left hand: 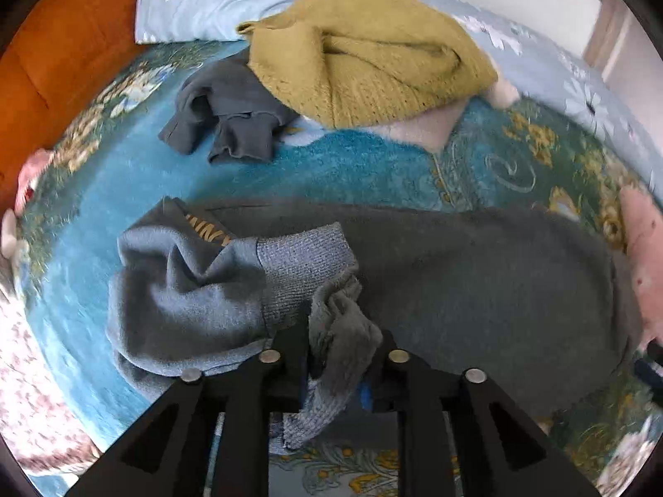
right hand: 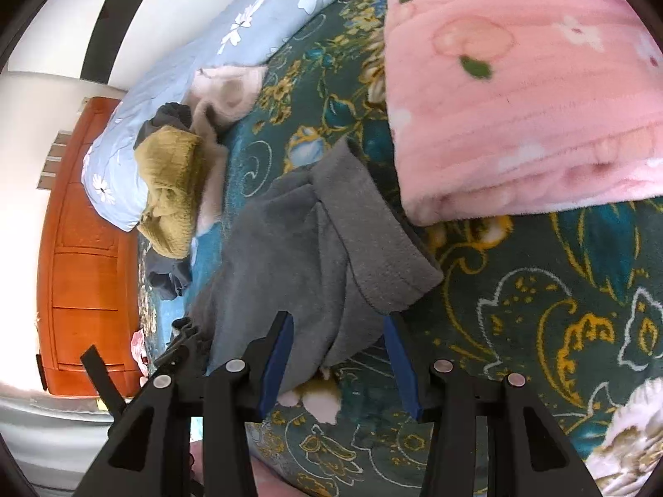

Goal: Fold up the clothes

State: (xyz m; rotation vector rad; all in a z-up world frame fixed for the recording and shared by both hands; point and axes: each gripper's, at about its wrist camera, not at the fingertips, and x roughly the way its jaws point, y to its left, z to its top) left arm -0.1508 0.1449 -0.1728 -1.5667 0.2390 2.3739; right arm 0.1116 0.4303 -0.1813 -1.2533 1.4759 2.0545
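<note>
Now, grey sweatshirt (left hand: 476, 281): soft fleece, ribbed cuff.
Left tool (left hand: 335, 356): jaws apart, cuff between them.
Right tool (right hand: 337, 356): apart around fleece hem.
Bed (left hand: 373, 165): plush floral blanket.

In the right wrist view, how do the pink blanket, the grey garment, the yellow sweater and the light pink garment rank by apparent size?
1. pink blanket
2. grey garment, though it lies nearest the camera
3. yellow sweater
4. light pink garment, close to the sweater in size and partly hidden, so this order is unsure

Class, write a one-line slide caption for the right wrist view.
Right gripper, fingers apart, straddles the grey garment's corner on a floral blanket, beside a folded pink blanket.
</note>
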